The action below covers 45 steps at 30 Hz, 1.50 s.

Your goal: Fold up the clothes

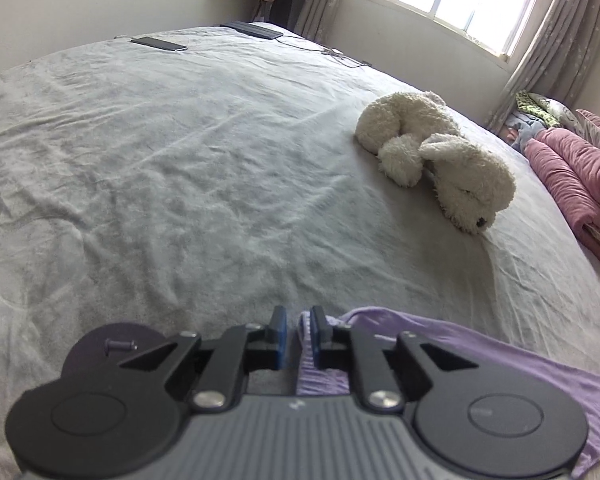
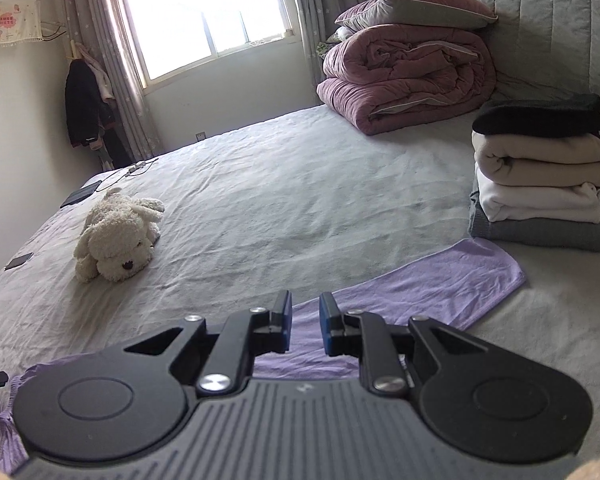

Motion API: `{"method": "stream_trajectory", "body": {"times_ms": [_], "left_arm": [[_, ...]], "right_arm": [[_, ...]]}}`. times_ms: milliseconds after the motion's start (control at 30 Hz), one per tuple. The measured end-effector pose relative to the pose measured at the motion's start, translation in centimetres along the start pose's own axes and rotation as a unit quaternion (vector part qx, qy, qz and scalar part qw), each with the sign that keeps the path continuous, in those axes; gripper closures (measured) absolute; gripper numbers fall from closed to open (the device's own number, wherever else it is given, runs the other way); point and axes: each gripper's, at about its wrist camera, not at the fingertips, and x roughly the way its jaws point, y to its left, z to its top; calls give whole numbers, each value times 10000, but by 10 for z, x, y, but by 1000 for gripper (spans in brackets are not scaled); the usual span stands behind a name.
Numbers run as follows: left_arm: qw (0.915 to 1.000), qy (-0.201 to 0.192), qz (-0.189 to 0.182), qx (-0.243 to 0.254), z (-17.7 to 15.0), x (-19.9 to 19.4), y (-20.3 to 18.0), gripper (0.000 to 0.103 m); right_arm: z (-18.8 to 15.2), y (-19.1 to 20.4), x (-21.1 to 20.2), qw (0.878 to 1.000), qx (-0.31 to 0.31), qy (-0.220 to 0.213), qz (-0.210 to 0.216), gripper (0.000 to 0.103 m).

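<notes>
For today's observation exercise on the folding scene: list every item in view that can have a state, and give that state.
Purple garment: spread flat on the bed, not fully folded.
Left hand-held gripper: jaws slightly apart, purple fabric between them.
Right hand-held gripper: open, empty, above the garment.
Stack of clothes: folded, piled neatly.
Pink quilt: folded, pillow on top.
Plush dog: lying on the bed.
Curtains: drawn open.
</notes>
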Motion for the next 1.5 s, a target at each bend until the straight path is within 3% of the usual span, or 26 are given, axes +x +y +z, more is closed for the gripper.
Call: {"method": "stream_trajectory", "body": {"times_ms": [133, 300, 433, 567, 667, 767, 800, 867, 900, 967, 1067, 1300, 1400, 1500], "left_arm": [[9995, 76, -292, -67, -8, -24, 10, 83], [9983, -374, -372, -255, -12, -67, 32, 64], [9949, -213, -753, -641, -21, -71, 49, 64], [9942, -144, -1060, -66, -35, -62, 19, 60], [9989, 253, -387, 123, -45, -41, 9, 60], [9980, 532, 138, -315, -47, -25, 27, 63], [9973, 566, 182, -438, -47, -23, 35, 73], [9965, 590, 224, -553, -48, -21, 45, 82], [9967, 565, 326, -492, -49, -21, 47, 91], [9967, 508, 505, -378, -49, -19, 50, 100], [9963, 398, 631, -430, -42, -18, 59, 100], [9868, -27, 1614, -110, -20, -21, 91, 100], [9868, 0, 1601, -257, -14, -22, 109, 100], [9935, 45, 1065, -387, -19, -37, 94, 88]], "right_arm": [[0, 3, -5, 9999, -64, -6, 91, 68], [-2, 10, -11, 9995, -290, -23, 155, 67], [-2, 12, -11, 9993, -306, -18, 204, 65], [-3, 18, -8, 9991, -341, 10, 256, 65], [-4, 24, -7, 9986, -433, 40, 303, 64], [-5, 26, -6, 9981, -519, 38, 320, 62], [-5, 26, -6, 9982, -519, 42, 313, 61], [-5, 26, -4, 9983, -487, 63, 306, 61], [-5, 27, -3, 9983, -482, 71, 310, 61], [-6, 30, -3, 9981, -512, 78, 332, 61], [-7, 35, -4, 9974, -597, 81, 398, 61], [-7, 37, -5, 9971, -612, 100, 444, 60], [-8, 38, -4, 9969, -633, 112, 452, 60], [-9, 39, -2, 9969, -646, 124, 442, 59]]}}
